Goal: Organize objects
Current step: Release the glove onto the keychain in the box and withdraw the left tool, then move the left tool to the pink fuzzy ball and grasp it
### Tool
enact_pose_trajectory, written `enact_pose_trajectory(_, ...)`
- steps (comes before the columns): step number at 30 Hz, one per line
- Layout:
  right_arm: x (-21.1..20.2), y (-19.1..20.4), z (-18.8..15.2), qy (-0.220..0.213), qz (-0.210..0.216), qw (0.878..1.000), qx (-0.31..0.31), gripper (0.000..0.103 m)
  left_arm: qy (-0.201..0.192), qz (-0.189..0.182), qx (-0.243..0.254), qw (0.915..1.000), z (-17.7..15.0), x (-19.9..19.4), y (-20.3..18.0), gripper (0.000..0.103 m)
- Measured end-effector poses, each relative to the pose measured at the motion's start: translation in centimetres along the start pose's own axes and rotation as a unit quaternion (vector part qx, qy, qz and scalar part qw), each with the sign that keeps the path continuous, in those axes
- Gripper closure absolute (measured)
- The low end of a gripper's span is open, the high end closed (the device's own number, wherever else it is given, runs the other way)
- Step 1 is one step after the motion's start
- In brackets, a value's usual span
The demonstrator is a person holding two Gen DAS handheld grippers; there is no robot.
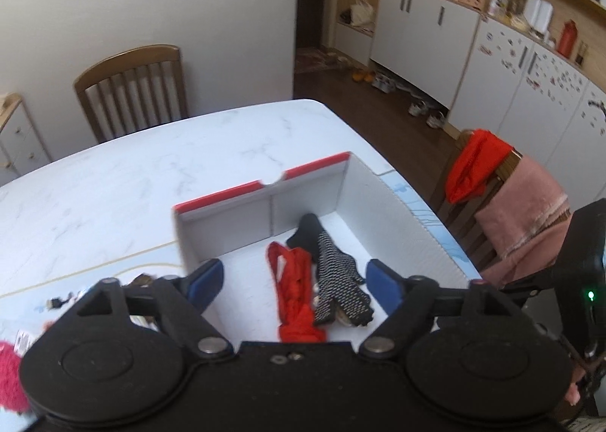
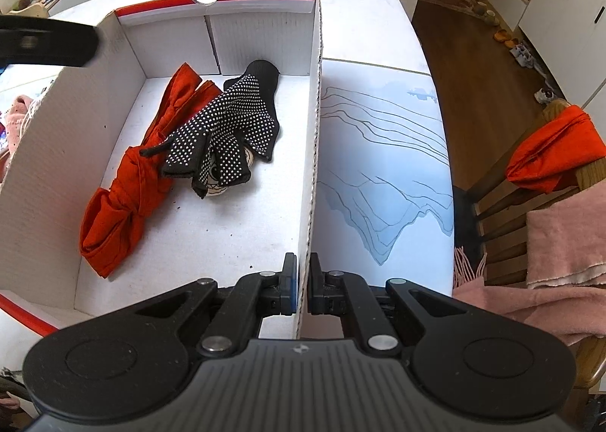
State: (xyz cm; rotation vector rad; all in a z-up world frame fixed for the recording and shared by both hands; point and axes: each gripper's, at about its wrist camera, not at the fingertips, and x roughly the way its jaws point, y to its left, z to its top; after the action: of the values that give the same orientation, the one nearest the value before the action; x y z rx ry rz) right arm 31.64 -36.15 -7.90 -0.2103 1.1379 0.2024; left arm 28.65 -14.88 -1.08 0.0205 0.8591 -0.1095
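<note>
A white cardboard box with a red rim (image 2: 316, 99) stands on the table; it also shows in the left wrist view (image 1: 227, 216). Inside lie a knotted red cloth (image 2: 125, 201) and black gloves with white dots (image 2: 231, 125), both also in the left wrist view, the cloth (image 1: 295, 292) beside the gloves (image 1: 337, 280). My left gripper (image 1: 293, 280) is open and empty above the box's near end. My right gripper (image 2: 302, 273) is shut on the box's right wall near its front corner.
The box sits on a white marble table (image 1: 132, 167) with a blue printed mat (image 2: 382, 174). A chair with red and pink cloths (image 2: 560, 182) stands to the right. Another chair (image 1: 132, 91) is at the far side. Small items and a pink fluffy thing (image 1: 9, 375) lie left.
</note>
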Motion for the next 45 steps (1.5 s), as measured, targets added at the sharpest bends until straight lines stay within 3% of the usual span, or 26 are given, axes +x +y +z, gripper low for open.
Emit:
enact_pose_trajectory(5, 0.1, 0.1, -0.1, 0.004, -0.003, 1.000, -0.001, 0.099, -0.011, 0.019, -0.028, 0.9994, -1.1, -1.6, 2.0, 0.011)
enact_pose_trajectory(7, 0.1, 0.2, -0.1, 0.006, -0.003, 1.000, -0.001, 0.099, -0.013, 0.029, -0.041, 0.9986, -1.5, -2.2, 2.9, 0.001)
enact_pose_trajectory(20, 0.3, 0.6, -0.1, 0.013, -0.014, 1.000, -0.001, 0.099, -0.022, 0.103, -0.100, 0.9895, -4.9, -5.5, 10.8, 0.001)
enact_pose_trajectory(27, 0.3, 0.8, 0.1, 0.016, -0.022, 1.000, 0.004, 0.098, 0.003, 0.182, -0.159, 0.9704, -7.0, -6.3, 18.6, 0.001)
enact_pose_trajectory(34, 0.2, 1.0, 0.2, 0.021, -0.031, 0.999, 0.012, 0.098, 0.037, 0.253, -0.209, 0.9441, -8.8, -5.1, 26.1, 0.001)
enact_pose_trajectory(37, 0.2, 1.1, 0.3, 0.024, -0.035, 0.999, 0.015, 0.098, 0.050, 0.253, -0.228, 0.9389, -9.2, -3.9, 28.5, 0.001)
enact_pose_trajectory(45, 0.1, 1.4, 0.3, 0.026, -0.046, 0.998, 0.022, 0.096, 0.087, 0.225, -0.237, 0.9411, -11.4, -0.3, 31.3, 0.001)
